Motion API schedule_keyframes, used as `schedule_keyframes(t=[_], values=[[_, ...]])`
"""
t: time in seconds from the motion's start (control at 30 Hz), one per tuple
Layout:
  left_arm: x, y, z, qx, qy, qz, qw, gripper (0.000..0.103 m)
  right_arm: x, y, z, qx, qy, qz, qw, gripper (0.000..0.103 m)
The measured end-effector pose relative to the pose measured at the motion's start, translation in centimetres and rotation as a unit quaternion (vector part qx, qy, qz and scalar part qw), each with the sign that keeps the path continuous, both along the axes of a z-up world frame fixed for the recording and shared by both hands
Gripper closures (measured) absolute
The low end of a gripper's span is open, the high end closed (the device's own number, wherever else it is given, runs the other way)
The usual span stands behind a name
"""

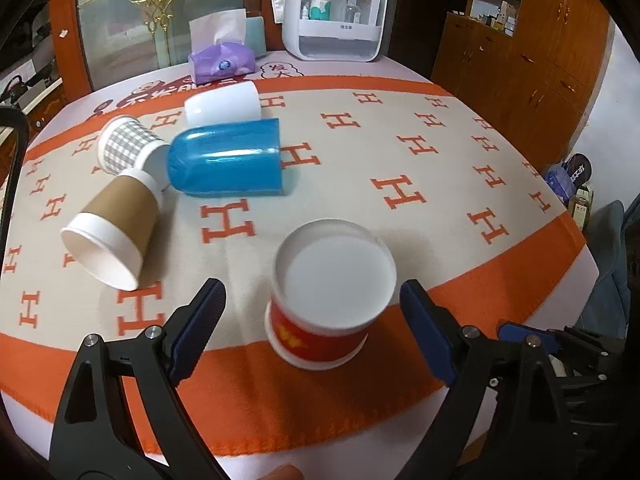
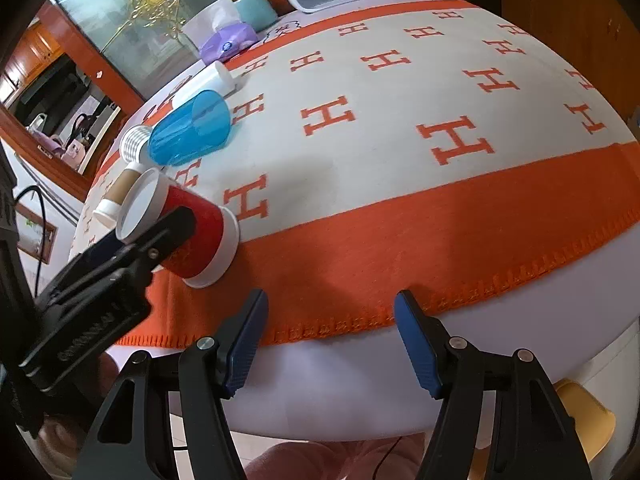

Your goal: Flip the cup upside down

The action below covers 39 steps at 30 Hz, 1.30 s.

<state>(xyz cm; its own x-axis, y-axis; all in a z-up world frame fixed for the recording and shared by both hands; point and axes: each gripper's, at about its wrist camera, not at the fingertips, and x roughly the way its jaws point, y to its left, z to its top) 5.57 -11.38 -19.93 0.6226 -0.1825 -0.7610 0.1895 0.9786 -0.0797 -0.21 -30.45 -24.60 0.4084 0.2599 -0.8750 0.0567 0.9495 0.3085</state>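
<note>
One red cup (image 1: 332, 300) | inverted, axis vertical | left claw (image 1: 312, 312) open-jawed

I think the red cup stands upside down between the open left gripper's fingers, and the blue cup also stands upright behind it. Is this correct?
Not quite. The blue cup lies on its side, as the left wrist view shows. The red cup does stand upside down between the open left gripper.

The left wrist view looks forward and down along its gripper (image 1: 312, 328), close above the red-and-white paper cup (image 1: 328, 300), facing the far cabinets. The right wrist view sits lower at the tabletop (image 2: 520, 360) edge, tilted, looking across the orange-and-cream blanket (image 2: 400, 140). Both share that cup (image 2: 192, 236) and the blue translucent plastic cup (image 1: 228, 160).
</note>
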Motion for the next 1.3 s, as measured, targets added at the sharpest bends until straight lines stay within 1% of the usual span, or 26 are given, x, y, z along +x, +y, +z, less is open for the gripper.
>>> schedule_keyframes(t=[0.2, 0.37, 0.53, 0.7, 0.87, 1.0, 1.07, 1.17, 1.3], values=[[-1.1, 1.8, 2.0, -0.004, 0.006, 0.014, 0.9999, 0.016, -0.8, 1.4, 1.0, -0.004, -0.010, 0.018, 1.000, 0.036], [-2.0, 3.3, 4.3, 0.008, 0.019, 0.038, 0.9991, 0.016, -1.4, 2.8, 2.9, -0.001, -0.021, 0.034, 0.999, 0.036], [-3.2, 4.8, 7.0, 0.011, 0.024, 0.054, 0.9982, 0.016, -1.8, 4.2, 6.2, -0.008, -0.039, 0.051, 0.998, 0.036], [-4.4, 5.9, 10.2, 0.018, 0.018, 0.064, 0.9976, 0.016, -1.9, 5.2, 10.8, -0.021, -0.064, 0.065, 0.996, 0.033], [-5.3, 6.9, 13.2, 0.029, 0.012, 0.076, 0.9967, 0.016, -1.9, 6.1, 15.3, -0.009, -0.068, 0.068, 0.995, 0.033], [-5.9, 7.8, 15.6, 0.032, 0.002, 0.089, 0.9955, 0.016, -2.1, 7.3, 18.7, -0.026, -0.079, 0.072, 0.994, 0.032], [-5.9, 8.1, 16.3, 0.034, 0.004, 0.096, 0.9948, 0.016, -2.2, 7.8, 20.3, -0.029, -0.084, 0.071, 0.994, 0.026], [-6.0, 8.5, 17.0, 0.038, 0.007, 0.102, 0.9940, 0.016, -2.3, 8.4, 21.8, -0.039, -0.094, 0.067, 0.993, 0.024], [-6.2, 8.8, 17.6, 0.043, 0.002, 0.108, 0.9932, 0.016, -2.2, 9.2, 23.3, -0.049, -0.102, 0.067, 0.991, 0.024]])
